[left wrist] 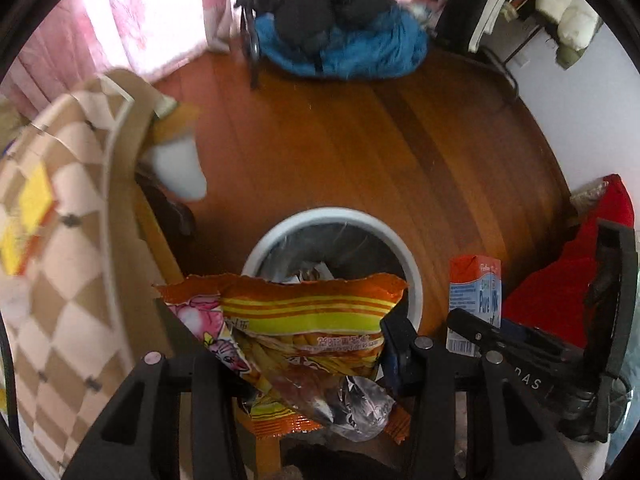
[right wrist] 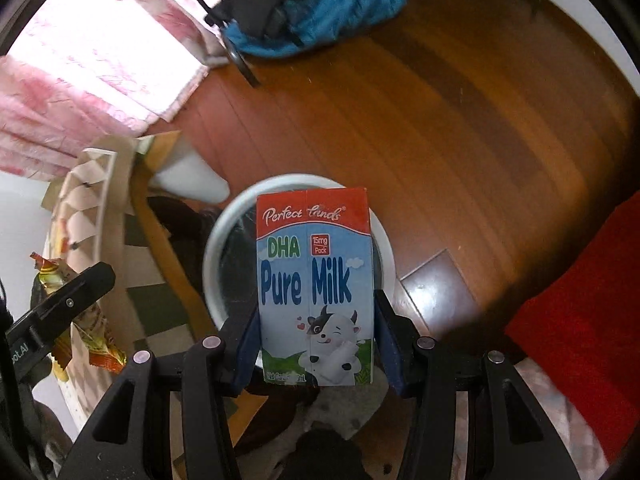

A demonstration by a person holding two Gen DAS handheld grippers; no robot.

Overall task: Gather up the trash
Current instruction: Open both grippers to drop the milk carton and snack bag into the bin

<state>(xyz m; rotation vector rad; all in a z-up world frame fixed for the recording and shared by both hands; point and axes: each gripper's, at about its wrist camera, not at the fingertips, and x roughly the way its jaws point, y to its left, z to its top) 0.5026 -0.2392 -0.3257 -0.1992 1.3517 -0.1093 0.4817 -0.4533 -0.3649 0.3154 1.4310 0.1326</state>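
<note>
The right tool is clamped on a milk carton, the left tool on a snack bag, both above the white bin.

- A lived-in room of a home, likely a bedroom or sitting room.
- Warm brown wooden floor fills the middle of both views.
- Pink flowered curtains hang at ten o'clock with daylight coming through.
- A heap of blue and black clothes lies on the floor at twelve o'clock, beside a thin black metal leg.
- A checked beige cloth covers a table at nine o'clock.
- A red fabric lies at four o'clock.
- A small round white waste bin stands on the floor near the centre.
</note>
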